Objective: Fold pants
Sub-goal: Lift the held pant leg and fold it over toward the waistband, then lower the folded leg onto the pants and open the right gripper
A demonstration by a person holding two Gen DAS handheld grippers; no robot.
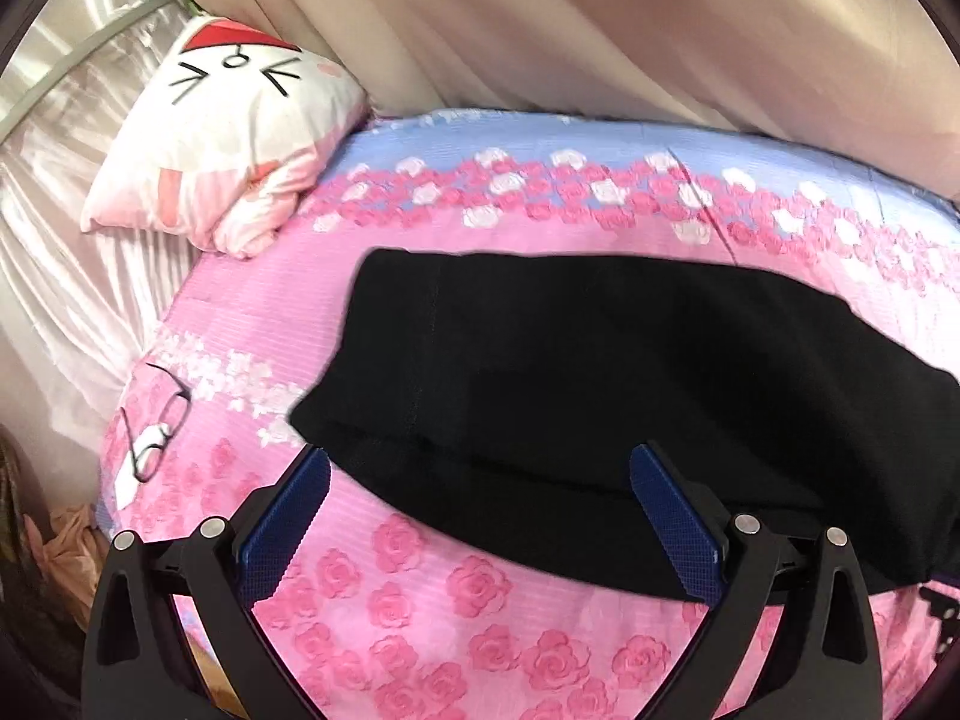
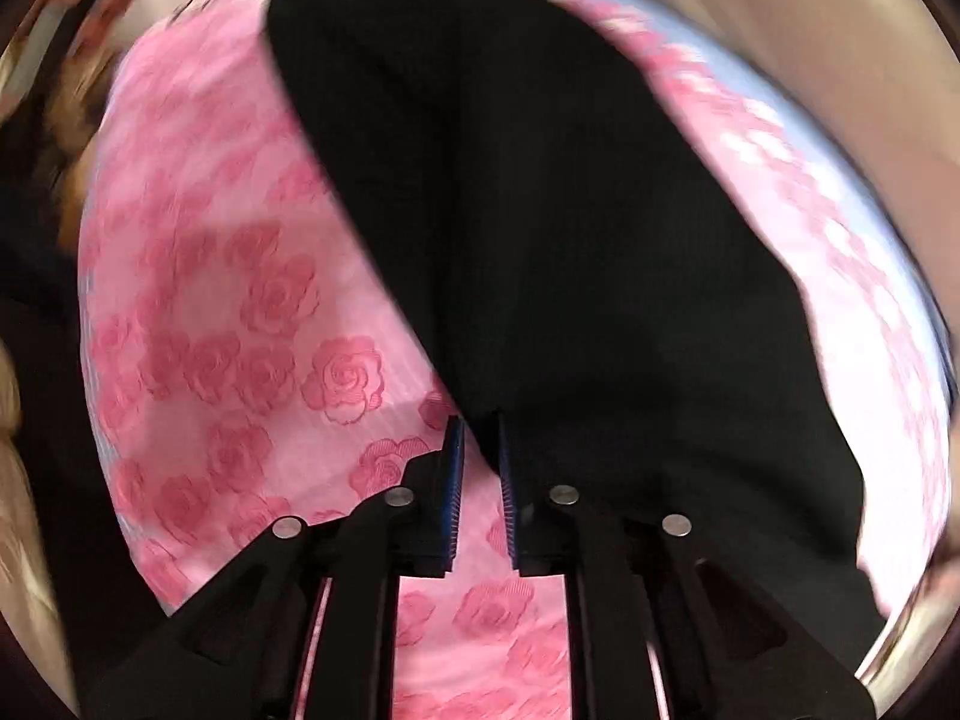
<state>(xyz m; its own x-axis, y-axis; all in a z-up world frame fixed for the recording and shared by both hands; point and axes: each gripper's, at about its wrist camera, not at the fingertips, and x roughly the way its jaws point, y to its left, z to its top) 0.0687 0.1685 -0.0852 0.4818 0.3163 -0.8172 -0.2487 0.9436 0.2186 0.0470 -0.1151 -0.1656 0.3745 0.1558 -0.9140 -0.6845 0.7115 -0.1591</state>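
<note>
The black pants (image 1: pixel 600 372) lie folded on the pink rose-print bedspread (image 1: pixel 420 600). The left gripper (image 1: pixel 480 468) hangs at their near edge, jaws spread wide, holding nothing. The right gripper (image 2: pixel 480 444) has jaws nearly closed – whether they pinch fabric cannot be told.

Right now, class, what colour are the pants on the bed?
Black, plain pants; clearest in the left wrist view.

Black angular gripper (image 1: pixel 480 468) arms, blue textured pads (image 1: pixel 282 516), silver round rivets (image 2: pixel 564 494)
</note>
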